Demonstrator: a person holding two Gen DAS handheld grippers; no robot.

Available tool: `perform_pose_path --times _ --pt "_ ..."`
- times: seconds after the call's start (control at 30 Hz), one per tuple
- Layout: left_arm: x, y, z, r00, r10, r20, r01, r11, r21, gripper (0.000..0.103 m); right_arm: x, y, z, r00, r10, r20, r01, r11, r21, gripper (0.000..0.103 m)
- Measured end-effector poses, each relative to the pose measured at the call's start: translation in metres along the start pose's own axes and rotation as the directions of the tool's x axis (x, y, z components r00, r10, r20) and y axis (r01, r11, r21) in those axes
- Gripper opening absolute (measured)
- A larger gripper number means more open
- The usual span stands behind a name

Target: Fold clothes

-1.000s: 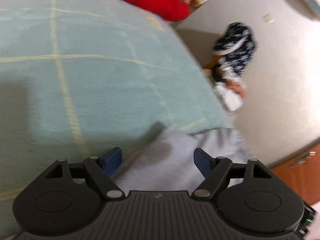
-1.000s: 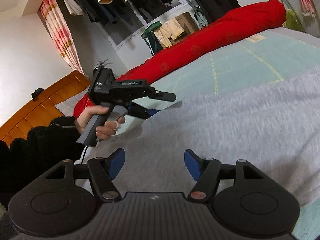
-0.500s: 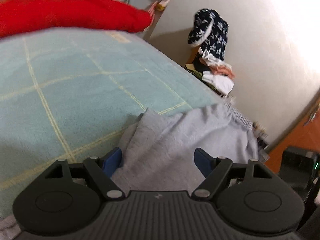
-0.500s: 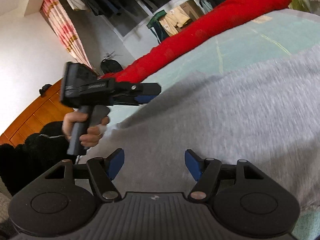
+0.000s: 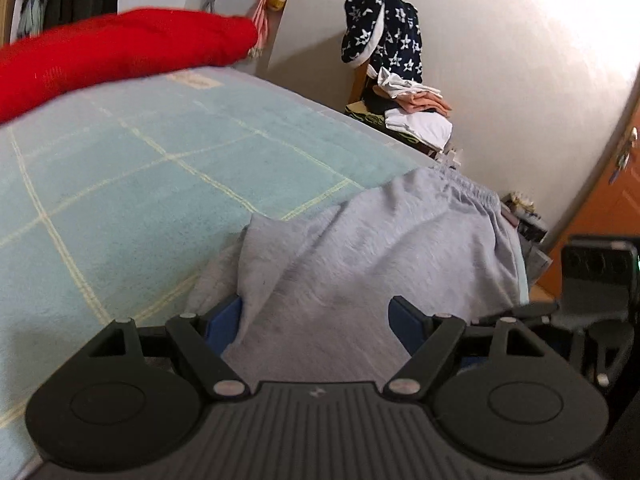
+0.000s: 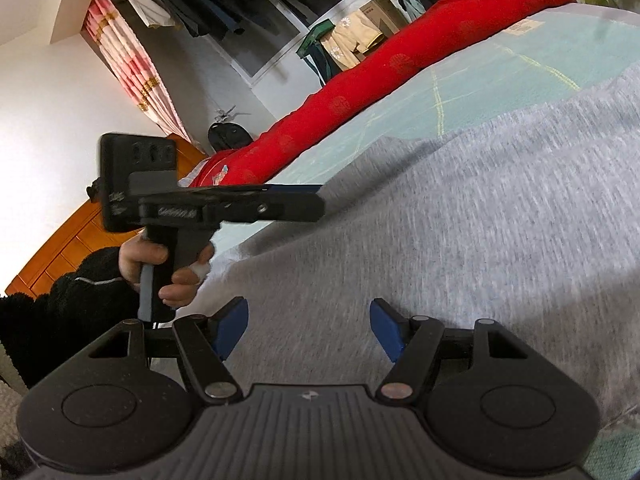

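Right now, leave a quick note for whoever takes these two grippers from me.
Left gripper: jaws open above the grey garment, gripping nothing.
Right gripper: jaws open over the same cloth, nothing pinched.
The garment lies spread on the pale green bedcover, its gathered waistband at the bed's edge; one side lies doubled over near the left jaws.
Done: at most one rough fold.
Left: take hold of an edge, fold it neatly and smooth it flat.

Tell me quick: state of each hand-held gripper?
Left hand-held gripper: open, over the grey garment, gripping nothing.
Right hand-held gripper: open, above the garment, gripping nothing.
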State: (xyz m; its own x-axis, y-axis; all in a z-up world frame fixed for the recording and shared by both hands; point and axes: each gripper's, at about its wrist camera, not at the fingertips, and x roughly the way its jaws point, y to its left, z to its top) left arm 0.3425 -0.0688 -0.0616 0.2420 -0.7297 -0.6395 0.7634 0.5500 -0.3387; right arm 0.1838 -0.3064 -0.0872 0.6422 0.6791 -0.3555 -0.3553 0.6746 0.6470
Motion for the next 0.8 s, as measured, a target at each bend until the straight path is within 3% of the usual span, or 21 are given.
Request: perform_pose_path --times 0.07,0.13,0.23,0.3,0.4,0.6,0.73,0.8 --pt "0.016 0.019 0.008 0.999 -0.04 -0.023 0.038 0.996 -0.086 0.082 0.001 0.0 0.0 1.0 -0.001 0.0 0.001 1.0 -0.002 0.073" --pt "0.033 0.038 0.017 0.991 -0.125 -0.041 0.116 0.975 -0.191 0.082 0.002 0.0 0.001 1.0 -0.002 -0.001 0.002 1.0 -0.006 0.073" --pt "0.053 0.067 0.03 0.956 -0.293 0.003 0.275 0.894 -0.352 0.082 0.002 -0.001 0.001 1.0 0.0 0.001 0.0 1.0 -0.005 0.073" --pt "0.061 0.081 0.038 0.945 -0.323 0.057 0.318 0.859 -0.402 0.082 0.003 -0.001 0.001 1.0 0.001 0.003 -0.001 1.0 -0.005 0.073" --pt "0.073 0.098 0.053 0.944 -0.31 0.11 0.326 0.837 -0.438 0.082 0.003 0.0 0.0 1.0 0.001 0.005 -0.001 1.0 -0.005 0.073" --pt "0.081 0.111 0.073 0.968 -0.213 0.134 0.25 0.864 -0.437 0.082 0.001 0.002 -0.002 1.0 -0.005 0.007 0.005 1.0 -0.008 0.074" --pt "0.048 0.103 0.074 0.96 -0.218 0.175 0.271 0.882 -0.387 0.083 -0.001 0.006 -0.005 1.0 -0.006 0.005 0.006 1.0 -0.023 0.078" --pt "0.034 0.09 0.072 0.96 -0.226 0.165 0.269 0.908 -0.322 0.084 -0.002 0.004 -0.006 1.0 -0.004 0.008 0.005 1.0 -0.022 0.078"
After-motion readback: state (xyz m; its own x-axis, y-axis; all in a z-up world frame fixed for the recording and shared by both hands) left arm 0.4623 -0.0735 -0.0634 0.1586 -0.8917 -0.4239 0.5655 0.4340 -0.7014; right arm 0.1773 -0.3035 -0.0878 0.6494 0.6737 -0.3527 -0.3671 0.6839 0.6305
